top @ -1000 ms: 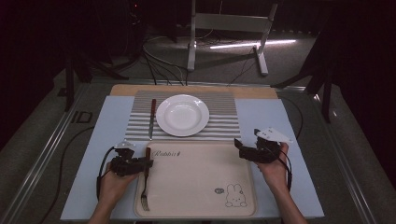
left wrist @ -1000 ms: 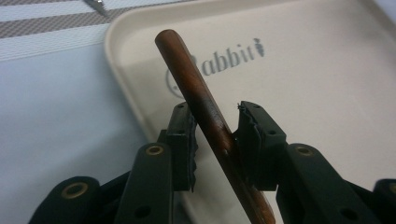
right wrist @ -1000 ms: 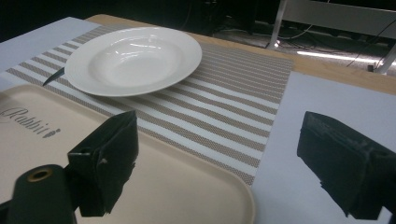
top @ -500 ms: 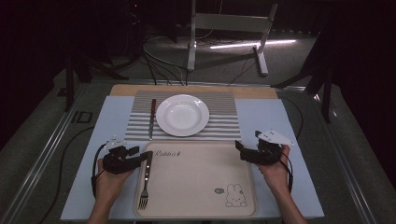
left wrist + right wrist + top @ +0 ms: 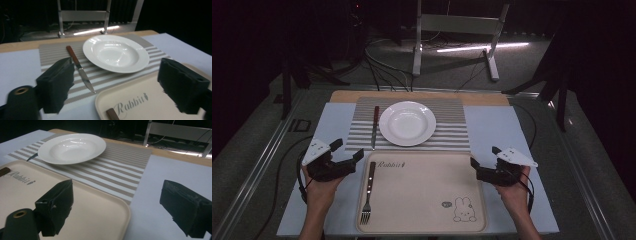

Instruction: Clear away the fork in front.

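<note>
A fork point(image 5: 368, 192) with a brown handle lies along the left side of the beige "Rabbit" tray point(image 5: 427, 200). Its handle end point(image 5: 112, 114) shows low between my left jaws. My left gripper point(image 5: 347, 149) hovers just left of the tray's far left corner. Its jaws have just been opening and nothing is between them point(image 5: 117, 72). My right gripper point(image 5: 483, 156) stands open and empty at the tray's right edge point(image 5: 120, 195). A white plate point(image 5: 407, 123) and a knife point(image 5: 374, 126) rest on the striped placemat point(image 5: 452, 131).
A pale blue mat point(image 5: 507, 150) covers the table under the tray and placemat, with a wooden strip point(image 5: 482, 98) at the far edge. Cables trail from both grippers off the table. A metal stand point(image 5: 452, 30) rises on the floor beyond.
My left gripper has lifted off the fork handle and drawn left of the tray, with its jaws spreading apart. The fork stays on the tray. The right gripper has shifted slightly.
</note>
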`<state>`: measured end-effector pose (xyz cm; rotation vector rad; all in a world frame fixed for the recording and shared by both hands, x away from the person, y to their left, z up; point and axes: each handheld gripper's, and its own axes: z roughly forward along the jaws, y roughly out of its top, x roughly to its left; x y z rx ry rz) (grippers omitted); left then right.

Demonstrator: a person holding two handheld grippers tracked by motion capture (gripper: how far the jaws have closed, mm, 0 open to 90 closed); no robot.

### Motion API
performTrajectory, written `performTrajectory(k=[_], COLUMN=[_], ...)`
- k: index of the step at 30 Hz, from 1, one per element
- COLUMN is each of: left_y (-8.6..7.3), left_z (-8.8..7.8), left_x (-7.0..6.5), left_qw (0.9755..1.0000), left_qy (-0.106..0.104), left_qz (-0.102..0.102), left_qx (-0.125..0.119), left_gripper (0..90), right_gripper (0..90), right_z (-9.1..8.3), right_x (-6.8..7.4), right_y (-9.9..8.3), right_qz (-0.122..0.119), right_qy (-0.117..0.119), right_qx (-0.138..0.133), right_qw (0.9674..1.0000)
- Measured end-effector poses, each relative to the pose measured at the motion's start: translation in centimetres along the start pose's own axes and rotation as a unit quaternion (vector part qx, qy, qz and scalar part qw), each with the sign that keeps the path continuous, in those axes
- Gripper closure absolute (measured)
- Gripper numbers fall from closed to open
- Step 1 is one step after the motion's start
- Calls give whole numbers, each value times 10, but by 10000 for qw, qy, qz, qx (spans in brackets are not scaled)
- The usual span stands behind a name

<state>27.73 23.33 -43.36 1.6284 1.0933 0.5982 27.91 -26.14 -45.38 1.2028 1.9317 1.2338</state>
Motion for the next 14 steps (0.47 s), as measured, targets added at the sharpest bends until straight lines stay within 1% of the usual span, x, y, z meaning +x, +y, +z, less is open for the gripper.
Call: performTrajectory(k=[3,7,11,14], left_y=[0,-1,-3,-3], left_z=[-2,-2,-3,-4], left_x=[2,3,5,6], left_qw=[10000,9998,9998,9997], left_qy=[50,157,150,156], left_qz=[-14,-47,-22,-9], left_qx=[-65,-110,-131,-177], left_gripper=[82,58,13,4], right_gripper=[121,122,121,122], right_z=[-7,-14,-17,-18], right_x=[-3,-6,-7,-8], right_y=[-6,-13,-18,-20], right_qz=[38,43,59,102], right_qy=[-56,-108,-178,-189], right_qx=[-79,-174,-243,-256], right_qw=[9999,9998,9995,9994])
